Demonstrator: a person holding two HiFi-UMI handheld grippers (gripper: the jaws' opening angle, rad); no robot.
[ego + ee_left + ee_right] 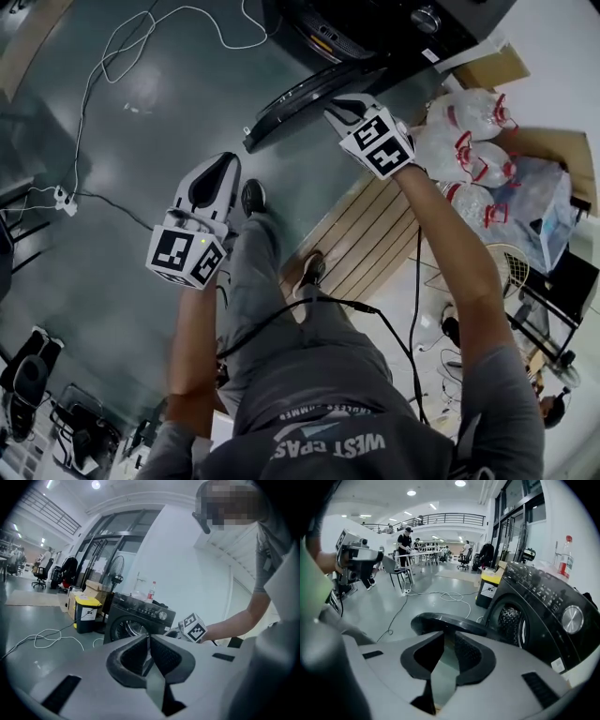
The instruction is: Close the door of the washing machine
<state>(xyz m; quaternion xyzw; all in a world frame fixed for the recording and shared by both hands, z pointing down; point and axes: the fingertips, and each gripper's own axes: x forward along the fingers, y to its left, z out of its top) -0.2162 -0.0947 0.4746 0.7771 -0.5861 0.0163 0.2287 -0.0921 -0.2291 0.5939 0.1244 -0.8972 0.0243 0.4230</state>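
Black front-loading washing machine stands at the top of the head view, with its round door swung fully out, so the glossy rim reaches down and left over the floor. In the right gripper view the door lies edge-on as a dark arc across the middle, with the open drum mouth to its right. Right gripper sits at the door's near edge. Its own view shows the right gripper with jaws a narrow slit apart and nothing pinched, the rim just beyond the tips; contact cannot be confirmed. Left gripper hangs well apart from the machine at centre left, over bare floor. Its own view shows the left gripper with pads pressed together at the tips and empty, pointing toward the machine front. Open floor left of the door is broad. White cables loop at the upper left and run to a power strip at the left edge, both well apart from the door. On the right the room is tight: a cluster of clear water bottles lies near the machine's corner, with a slatted wooden pallet below it. A yellow-lidded bin stands near the machine's far side. A red-capped bottle stands upright on the machine's top.
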